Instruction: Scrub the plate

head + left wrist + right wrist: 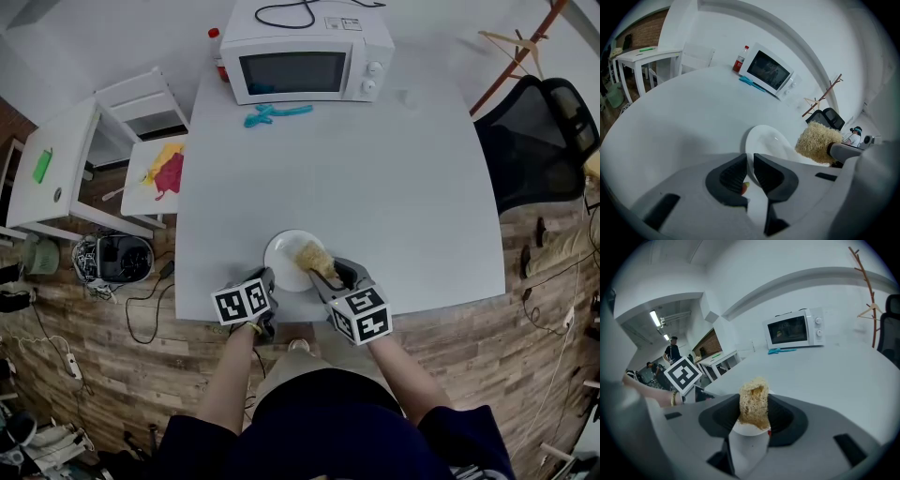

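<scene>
white plate (771, 140) rim nipped by left hand-held gripper (750, 160), shown only by its view | right hand-held gripper (753, 405) clamps sponge (753, 393)

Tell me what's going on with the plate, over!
Left claw clamped on plate rim. Right claw gripping scrubber, over plate. Nothing in the way.

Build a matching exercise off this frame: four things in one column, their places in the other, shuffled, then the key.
Things:
1. plate
2. scrub pad
3. microwave
4. blue tool

Places:
A. lying on the table just in front of the microwave
B. clamped between the jaws of the right gripper
C. at the table's far edge
D. at the table's near edge, rim pinched by the left gripper

Pairs: 1-D, 2-B, 3-C, 4-A
</scene>
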`<state>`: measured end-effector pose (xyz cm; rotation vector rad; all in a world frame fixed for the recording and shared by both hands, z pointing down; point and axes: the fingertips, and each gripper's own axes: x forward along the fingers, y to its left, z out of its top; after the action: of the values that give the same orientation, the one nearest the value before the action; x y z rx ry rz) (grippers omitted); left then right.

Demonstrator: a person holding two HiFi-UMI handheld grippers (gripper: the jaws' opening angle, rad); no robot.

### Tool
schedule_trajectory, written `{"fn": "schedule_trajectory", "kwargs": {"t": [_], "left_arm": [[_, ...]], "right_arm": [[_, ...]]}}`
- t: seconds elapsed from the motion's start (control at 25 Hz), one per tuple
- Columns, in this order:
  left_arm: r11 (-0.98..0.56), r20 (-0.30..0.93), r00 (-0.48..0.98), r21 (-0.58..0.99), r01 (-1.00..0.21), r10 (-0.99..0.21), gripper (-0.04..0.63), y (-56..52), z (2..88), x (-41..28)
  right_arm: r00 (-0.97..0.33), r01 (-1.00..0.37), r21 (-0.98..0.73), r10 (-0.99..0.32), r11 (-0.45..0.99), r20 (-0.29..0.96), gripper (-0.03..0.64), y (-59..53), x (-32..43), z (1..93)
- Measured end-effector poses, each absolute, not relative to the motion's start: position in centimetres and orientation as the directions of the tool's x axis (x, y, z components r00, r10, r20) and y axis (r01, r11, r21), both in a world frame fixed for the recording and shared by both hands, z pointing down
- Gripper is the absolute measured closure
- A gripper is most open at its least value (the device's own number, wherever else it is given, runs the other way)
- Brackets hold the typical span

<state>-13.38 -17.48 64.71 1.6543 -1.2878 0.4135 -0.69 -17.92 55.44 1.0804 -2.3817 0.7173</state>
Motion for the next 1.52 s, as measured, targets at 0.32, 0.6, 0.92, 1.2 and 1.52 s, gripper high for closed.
{"fn": "schedule_trajectory", "kwargs": {"t": [0.32, 0.6, 0.92, 1.2, 1.52], "left_arm": [[0.019, 0.719, 0.396, 0.494, -0.869, -0.571, 0.480, -16.6, 63.9, -13.8], [-0.007, 0.689, 0.389, 0.487, -0.873, -0.611, 0.508, -14.7, 61.7, -14.8], [-0.113, 0.612, 0.425, 0.481, -0.869, -0.667, 0.575, -11.7, 57.3, -15.0], [-0.237, 0.557, 0.459, 0.425, -0.874, -0.692, 0.578, -7.9, 53.6, -14.6], [-0.327, 0.522, 0.472, 0.349, -0.878, -0.711, 0.578, -4.0, 51.2, -13.1]], "right_arm": [[-0.605, -0.779, -0.267, -0.565, 0.568, 0.561, 0.445, -17.2, -0.7, 55.0], [-0.598, -0.786, -0.256, -0.585, 0.563, 0.548, 0.445, -15.3, -1.2, 54.3], [-0.587, -0.803, -0.255, -0.639, 0.539, 0.497, 0.445, -11.5, -2.2, 52.5], [-0.576, -0.817, -0.276, -0.693, 0.506, 0.434, 0.445, -7.2, -3.1, 50.2], [-0.590, -0.807, -0.327, -0.707, 0.493, 0.391, 0.446, -2.4, -2.6, 48.6]]}}
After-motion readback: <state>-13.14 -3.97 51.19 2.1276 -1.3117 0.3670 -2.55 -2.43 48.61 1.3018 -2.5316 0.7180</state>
